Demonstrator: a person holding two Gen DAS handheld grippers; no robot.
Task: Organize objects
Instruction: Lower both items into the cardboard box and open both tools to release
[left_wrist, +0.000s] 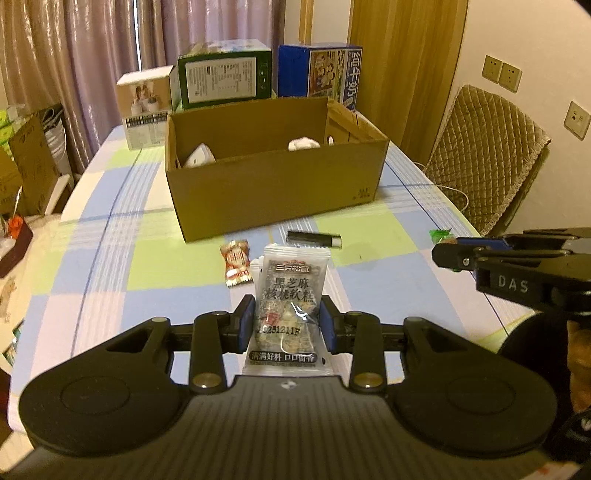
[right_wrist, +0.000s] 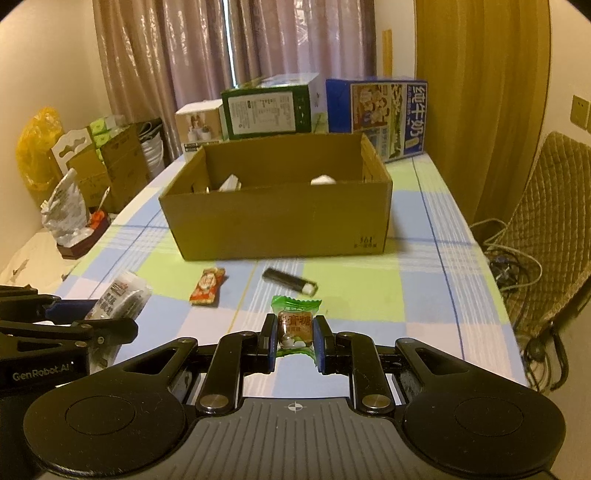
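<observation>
Both grippers hover low over the near end of a table spread with a blue, green and white checked tablecloth (left_wrist: 110, 258), each with a packet in its grip. The left gripper (left_wrist: 287, 325) has its jaws clamped on a grey sesame-walnut cake packet (left_wrist: 290, 295), which stands upright between the blue pads. The right gripper (right_wrist: 295, 341) pinches a green-wrapped candy (right_wrist: 295, 321) the same way, wrapper ends sticking out above and below the pads.

Ahead of them sits an open cardboard box (right_wrist: 280, 221), with 2 or 3 white items showing over its front wall; what they are I cannot tell. Between the box and the grippers, 2 things lie loose on the cloth: a red snack packet (right_wrist: 207, 286) to the left and a black lighter with a white end (right_wrist: 290, 282) to the right, near each other but apart.

Behind the box stand a white carton (right_wrist: 199, 123), a green carton (right_wrist: 267, 110) and a blue milk carton (right_wrist: 384, 110). A chair with a quilted cover (left_wrist: 487, 158) stands at the table's right side.
</observation>
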